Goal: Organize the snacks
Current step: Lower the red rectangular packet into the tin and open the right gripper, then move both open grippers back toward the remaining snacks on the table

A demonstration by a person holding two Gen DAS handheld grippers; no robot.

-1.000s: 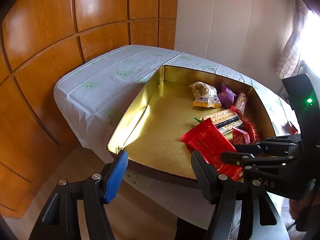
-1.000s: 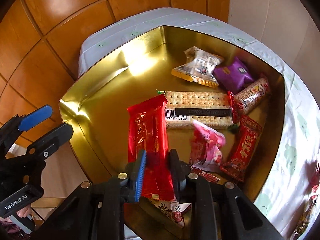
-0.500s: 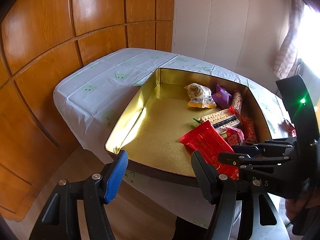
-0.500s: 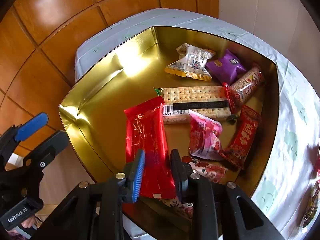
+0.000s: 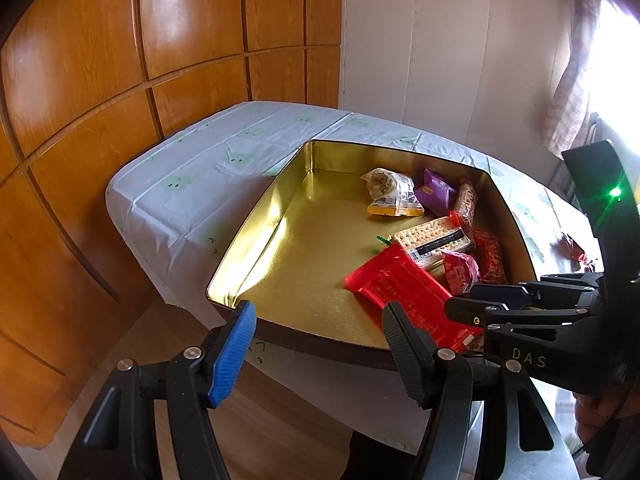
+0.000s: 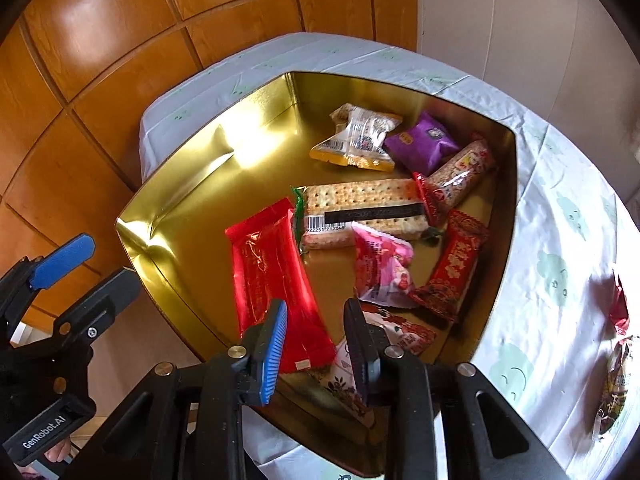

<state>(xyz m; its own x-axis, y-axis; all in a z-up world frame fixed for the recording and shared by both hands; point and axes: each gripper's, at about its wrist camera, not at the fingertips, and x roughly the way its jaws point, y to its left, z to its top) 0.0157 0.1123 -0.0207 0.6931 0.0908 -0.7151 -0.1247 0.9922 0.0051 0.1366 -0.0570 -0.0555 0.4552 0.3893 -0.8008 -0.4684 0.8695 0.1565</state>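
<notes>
Two grippers over near edge of gold tin [image 6: 168, 216]. Left gripper [image 5: 316, 344] wide open, empty, hovering outside tin's near rim. Right gripper [image 6: 316, 344] parted, long red packet [image 6: 276, 280] lying between fingers, contact unclear. Tin on white cloth-covered table [image 6: 560, 248], wood-panelled wall behind. Eight packets in tin, cracker pack [image 6: 360, 212] mid-floor; two more wrappers at table's right edge.

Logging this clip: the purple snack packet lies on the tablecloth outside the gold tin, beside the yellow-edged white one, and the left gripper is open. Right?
Not quite. The purple snack packet lies inside the gold tin, as the right wrist view shows. The rest holds: it sits beside the yellow-edged white one, and the left gripper is open.
</notes>
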